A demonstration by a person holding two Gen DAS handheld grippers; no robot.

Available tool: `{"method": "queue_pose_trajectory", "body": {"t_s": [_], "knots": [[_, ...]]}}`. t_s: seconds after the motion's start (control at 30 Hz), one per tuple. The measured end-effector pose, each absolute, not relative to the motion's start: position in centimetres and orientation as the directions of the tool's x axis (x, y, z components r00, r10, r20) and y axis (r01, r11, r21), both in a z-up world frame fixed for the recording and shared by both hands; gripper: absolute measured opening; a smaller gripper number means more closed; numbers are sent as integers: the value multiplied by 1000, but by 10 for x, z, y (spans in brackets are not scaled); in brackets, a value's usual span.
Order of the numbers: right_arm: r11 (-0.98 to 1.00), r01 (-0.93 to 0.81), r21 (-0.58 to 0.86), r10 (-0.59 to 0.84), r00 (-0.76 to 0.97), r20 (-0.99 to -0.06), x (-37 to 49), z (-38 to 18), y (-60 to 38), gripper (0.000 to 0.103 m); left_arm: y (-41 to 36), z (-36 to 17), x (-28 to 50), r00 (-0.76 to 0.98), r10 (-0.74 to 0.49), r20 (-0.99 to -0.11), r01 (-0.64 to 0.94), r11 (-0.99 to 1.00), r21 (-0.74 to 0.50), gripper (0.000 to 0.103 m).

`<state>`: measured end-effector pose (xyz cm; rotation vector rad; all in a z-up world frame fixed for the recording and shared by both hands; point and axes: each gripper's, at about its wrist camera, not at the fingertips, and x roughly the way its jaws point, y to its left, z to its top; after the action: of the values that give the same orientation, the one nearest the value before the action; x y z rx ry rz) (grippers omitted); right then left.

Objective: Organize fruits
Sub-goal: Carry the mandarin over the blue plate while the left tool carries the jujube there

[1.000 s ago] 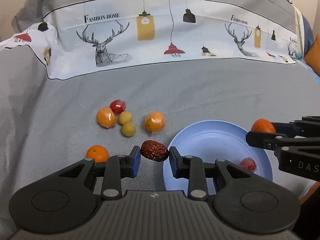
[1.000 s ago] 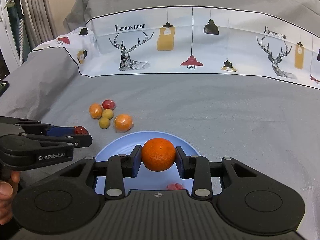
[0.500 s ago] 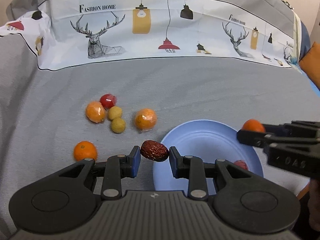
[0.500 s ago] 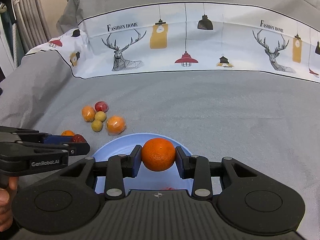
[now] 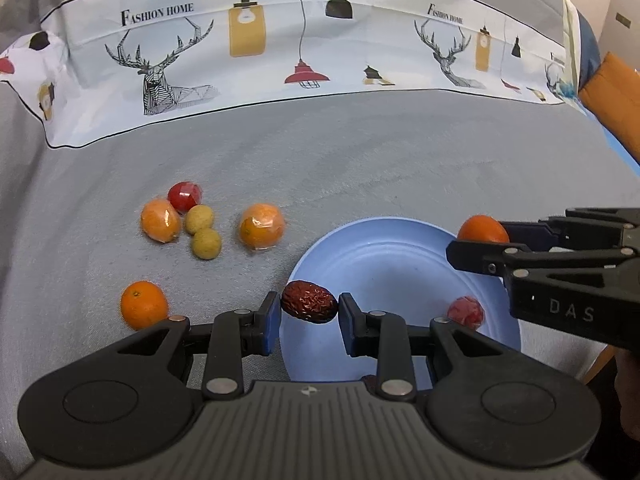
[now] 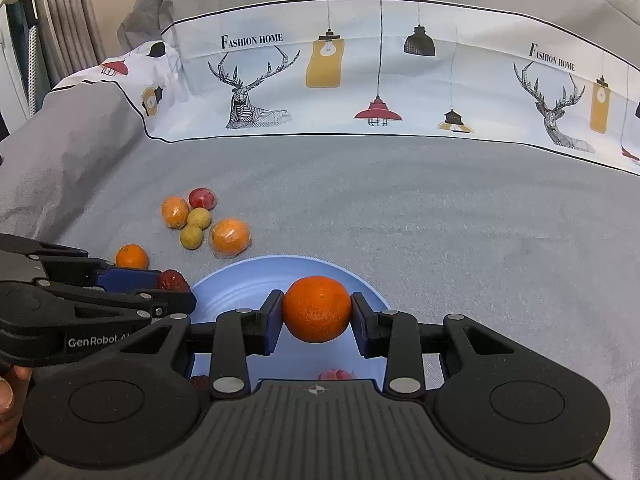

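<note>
Gripping a wrinkled dark-red dried jujube (image 5: 308, 302) between its blue-padded fingers, the left gripper (image 5: 308, 312) is hovering over the nine o'clock rim of the round pale-blue plastic plate (image 5: 384, 264), its jaws closed down to the width of the fruit. At three o'clock in the left wrist view, the right gripper (image 6: 317, 316) is reaching in over the plate, its fingers clamping a round bright-orange mandarin (image 6: 317, 309) above the dish. Inside the plate, a small red plastic-wrapped fruit (image 5: 465, 312) is lying toward five o'clock. Just off the plate at nine o'clock, a loose unwrapped orange mandarin (image 5: 144, 305) is sitting on the grey fabric bedcover (image 5: 360, 176). Farther out, toward ten o'clock, a cluster is resting on the cover: a film-wrapped orange (image 5: 262, 231) nearest the plate, two small yellow-green round fruits (image 5: 206, 243) touching each other, a second film-wrapped orange (image 5: 160, 220) beside them, and a wrapped red round fruit (image 5: 184, 197) at the back. Beyond, at twelve o'clock, a white printed band (image 5: 320, 40) with stags, hanging lamps and "FASHION HOME" lettering is running across the bedding.
</note>
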<state>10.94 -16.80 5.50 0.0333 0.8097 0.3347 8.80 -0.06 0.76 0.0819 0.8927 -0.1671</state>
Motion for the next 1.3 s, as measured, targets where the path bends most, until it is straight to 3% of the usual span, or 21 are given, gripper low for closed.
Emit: {"method": "queue_pose_trajectory", "body": {"t_s": [1.3], "knots": [[945,-296,137,302,637,-709,107,54,-160,37,-13,9,83,619,-183,-764,269,963,-13,34]]}}
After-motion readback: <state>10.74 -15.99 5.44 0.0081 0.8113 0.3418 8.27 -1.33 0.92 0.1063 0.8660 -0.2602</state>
